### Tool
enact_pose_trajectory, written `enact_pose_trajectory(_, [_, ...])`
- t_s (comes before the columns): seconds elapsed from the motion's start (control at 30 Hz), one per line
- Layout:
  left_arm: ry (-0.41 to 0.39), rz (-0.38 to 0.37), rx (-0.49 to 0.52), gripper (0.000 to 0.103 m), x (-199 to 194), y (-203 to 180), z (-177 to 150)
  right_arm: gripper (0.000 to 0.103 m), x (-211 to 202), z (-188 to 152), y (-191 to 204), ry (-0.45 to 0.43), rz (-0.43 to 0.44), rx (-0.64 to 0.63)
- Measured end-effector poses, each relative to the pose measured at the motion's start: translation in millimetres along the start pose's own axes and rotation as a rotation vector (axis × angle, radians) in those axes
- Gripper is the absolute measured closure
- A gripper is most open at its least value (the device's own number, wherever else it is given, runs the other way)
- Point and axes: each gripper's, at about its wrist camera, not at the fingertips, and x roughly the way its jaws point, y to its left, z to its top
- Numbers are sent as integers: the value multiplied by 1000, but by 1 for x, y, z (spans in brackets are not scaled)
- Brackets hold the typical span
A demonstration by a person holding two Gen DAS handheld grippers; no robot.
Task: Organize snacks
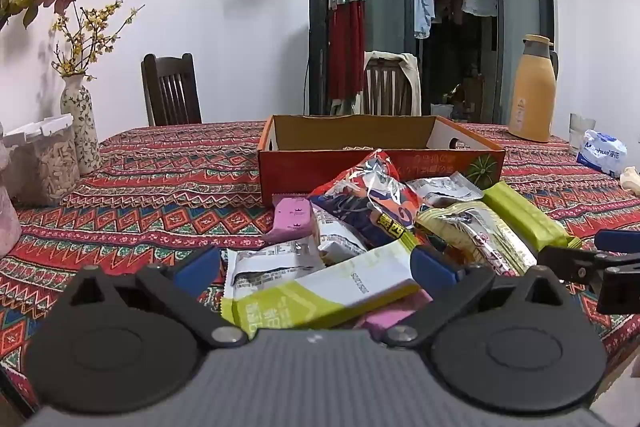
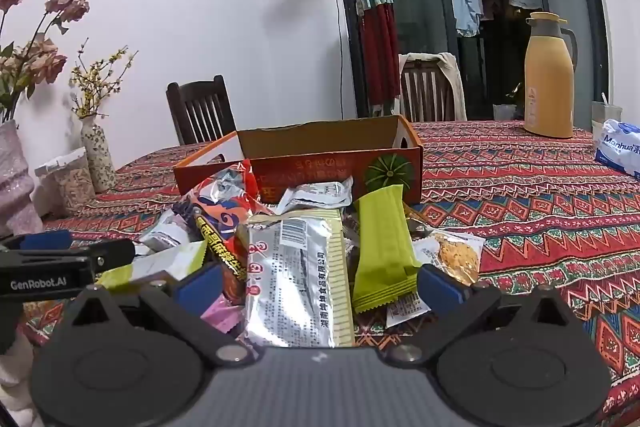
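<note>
A: Where's the pile against my fingers?

B: Left gripper [image 1: 318, 265] is spread wide, gripping nothing; a green-white packet [image 1: 320, 291] lies between its blue pads. Right gripper [image 2: 318, 285] is spread too, empty, a silver packet [image 2: 296, 275] and a green bar [image 2: 382, 247] between its pads.

A: I see the box [image 1: 380, 163] just beyond the snacks. Any writing?

B: "GenRobot.AI" on the left gripper's body, "Manhua" on the tissue pack [image 2: 620, 151] far right.

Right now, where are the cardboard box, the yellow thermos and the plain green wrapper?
cardboard box [image 1: 320, 171]: left wrist view, front wall.
yellow thermos [image 2: 548, 95]: right wrist view, body.
green wrapper [image 2: 380, 243]: right wrist view, middle of the packet.
</note>
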Motion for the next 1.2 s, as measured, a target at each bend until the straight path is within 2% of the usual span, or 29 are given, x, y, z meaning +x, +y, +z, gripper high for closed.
enact_pose_trajectory(0.27, [15,9,1,0,2,9,-1,0,1,0,0,3,-4,-2])
enact_pose_trajectory(0.4, [19,13,13,0,-2,-3,0,0,3,0,1,8,-3,-4])
enact_pose_trajectory(1.2, [17,10,4,0,5,1,-3,0,0,2,2,15,-5,-6])
